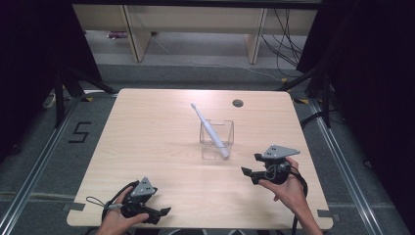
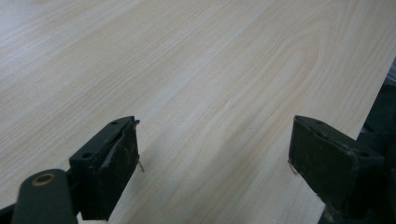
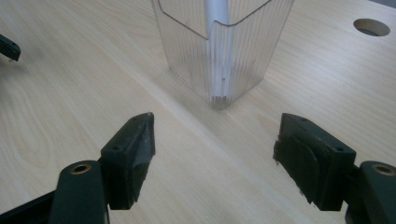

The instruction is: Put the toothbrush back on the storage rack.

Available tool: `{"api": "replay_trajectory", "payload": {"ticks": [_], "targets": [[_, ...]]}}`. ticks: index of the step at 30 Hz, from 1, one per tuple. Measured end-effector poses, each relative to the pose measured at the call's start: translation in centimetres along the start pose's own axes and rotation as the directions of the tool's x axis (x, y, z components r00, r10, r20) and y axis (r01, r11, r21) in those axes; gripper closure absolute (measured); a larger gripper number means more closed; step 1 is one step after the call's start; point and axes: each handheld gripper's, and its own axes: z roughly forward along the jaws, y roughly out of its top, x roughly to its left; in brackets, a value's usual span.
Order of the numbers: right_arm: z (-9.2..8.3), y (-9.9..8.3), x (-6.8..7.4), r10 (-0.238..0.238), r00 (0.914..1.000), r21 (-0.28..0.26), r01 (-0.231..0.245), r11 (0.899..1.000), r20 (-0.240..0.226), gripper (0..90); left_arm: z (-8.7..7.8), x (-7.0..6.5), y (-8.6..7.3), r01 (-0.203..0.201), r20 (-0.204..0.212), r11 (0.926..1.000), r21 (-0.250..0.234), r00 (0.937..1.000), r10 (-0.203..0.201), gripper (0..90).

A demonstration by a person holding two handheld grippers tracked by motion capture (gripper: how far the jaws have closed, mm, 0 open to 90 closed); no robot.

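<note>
1. Ahead of the right tool point(image 1: 248, 174), the tabletop point(image 1: 156, 137) carries a clear box point(image 1: 216, 139) just beyond its spread, empty jaws.
2. A white toothbrush point(image 1: 209, 129) stands in the box, its long axis tilting away up-left.
3. The left tool point(image 1: 163, 212), also apart, sits farther off.

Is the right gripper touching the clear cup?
Apart. The right gripper view shows bare table between the open right gripper and the clear cup.

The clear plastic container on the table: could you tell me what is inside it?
A white toothbrush stands tilted inside the clear ribbed plastic container, head sticking out; nothing else visible.
</note>
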Motion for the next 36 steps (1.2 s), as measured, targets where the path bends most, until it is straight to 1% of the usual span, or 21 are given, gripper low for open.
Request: {"api": "replay_trajectory", "payload": {"ticks": [2,7,8,9,10,11,12,14,15,16,17,20,22,24,25,28,30,32,34,35,36], "targets": [[-0.1,-0.2,0.2,0.029,0.9996,0.012,-0.029,1.0,-0.006,28.4,0.0,0.0,0.0,0.0,0.0,1.0,0.001,1.0,0.0,15.3],[0.1,-0.7,0.3,0.013,0.9999,0.008,-0.013,1.0,-0.005,28.1,0.0,0.0,0.0,-0.001,-0.001,1.0,0.0,1.0,0.001,15.3],[0.1,-0.9,0.5,0.031,0.9995,0.022,-0.03,0.999,-0.011,28.1,0.0,0.0,0.0,0.0,0.0,1.0,0.0,1.0,0.0,15.3],[0.2,-1.1,0.4,0.015,0.9998,0.019,-0.015,1.0,-0.013,28.1,0.0,0.0,0.0,0.001,0.0,1.0,0.0,1.0,-0.001,15.3],[0.2,-1.2,0.7,0.055,0.9984,0.034,-0.054,0.998,-0.016,28.1,0.0,0.0,0.0,0.001,-0.002,1.0,0.001,1.0,-0.001,15.3],[0.2,-1.4,0.5,0.026,0.9997,0.024,-0.026,0.999,-0.003,27.8,0.0,0.0,0.0,0.001,-0.001,1.0,0.001,1.0,-0.001,15.3],[0.2,-1.5,0.5,0.021,0.9998,0.032,-0.02,0.999,-0.005,27.7,0.0,0.0,0.0,0.0,0.0,1.0,0.001,1.0,0.0,15.3],[0.1,-1.8,0.7,0.041,0.9992,0.034,-0.041,0.999,-0.004,27.7,0.0,0.0,0.0,0.0,-0.001,1.0,0.001,1.0,0.0,15.3],[0.2,-2.0,0.5,0.022,0.9998,0.024,-0.021,0.999,-0.004,27.7,0.0,0.0,0.0,-0.001,-0.002,1.0,0.001,1.0,0.001,15.3],[0.1,-2.1,0.7,0.041,0.9992,0.029,-0.041,0.999,-0.003,27.7,0.0,0.0,0.0,0.0,-0.001,1.0,0.001,1.0,0.0,15.3],[0.1,-2.3,0.6,0.012,0.9999,0.03,-0.012,0.999,0.001,27.7,0.1,-0.1,0.0,0.011,0.0,0.9999,-0.008,0.9999,-0.011,15.3],[0.0,-2.7,1.0,0.051,0.9987,0.037,-0.051,0.998,0.002,27.5,0.1,-0.1,0.0,0.008,0.001,0.9999,-0.007,1.0,-0.008,15.3],[-0.2,-2.9,0.8,0.027,0.9996,0.043,-0.027,0.999,-0.001,26.2,0.1,-0.1,0.0,0.008,0.001,0.9999,-0.008,1.0,-0.008,15.3],[-0.5,-3.1,1.0,0.056,0.9984,0.044,-0.056,0.997,-0.003,26.2,0.1,-0.1,0.0,0.009,0.0,0.9999,-0.008,1.0,-0.009,15.3],[-0.6,-3.2,0.8,0.023,0.9997,0.034,-0.023,0.999,0.005,26.1,0.1,-0.1,0.0,0.009,0.0,0.9999,-0.008,1.0,-0.009,15.3],[-0.7,-3.6,0.9,0.049,0.9988,0.035,-0.049,0.998,0.002,26.0,0.1,-0.1,0.0,0.007,0.0,1.0,-0.006,1.0,-0.007,15.3],[-0.7,-3.8,0.8,0.042,0.9991,0.034,-0.042,0.999,-0.006,25.8,0.2,-0.1,0.0,0.01,-0.001,0.9999,-0.008,0.9999,-0.01,15.3],[-1.0,-4.1,1.0,0.066,0.9978,0.051,-0.066,0.997,-0.005,25.6,0.1,-0.1,0.0,0.01,-0.001,0.9999,-0.008,1.0,-0.01,15.3],[-1.0,-4.3,0.8,0.048,0.9988,0.044,-0.048,0.998,-0.01,24.9,0.1,-0.1,0.0,0.01,-0.001,0.9999,-0.008,1.0,-0.01,15.3],[-1.1,-4.4,1.1,0.073,0.9973,0.049,-0.073,0.996,0.0,24.8,0.1,-0.1,0.0,0.011,-0.001,0.9999,-0.007,0.9999,-0.011,15.3],[-1.1,-4.5,0.8,0.051,0.9986,0.049,-0.05,0.998,-0.011,24.5,0.1,-0.1,0.0,0.012,-0.002,0.9999,-0.007,0.9999,-0.012,15.3]]}}
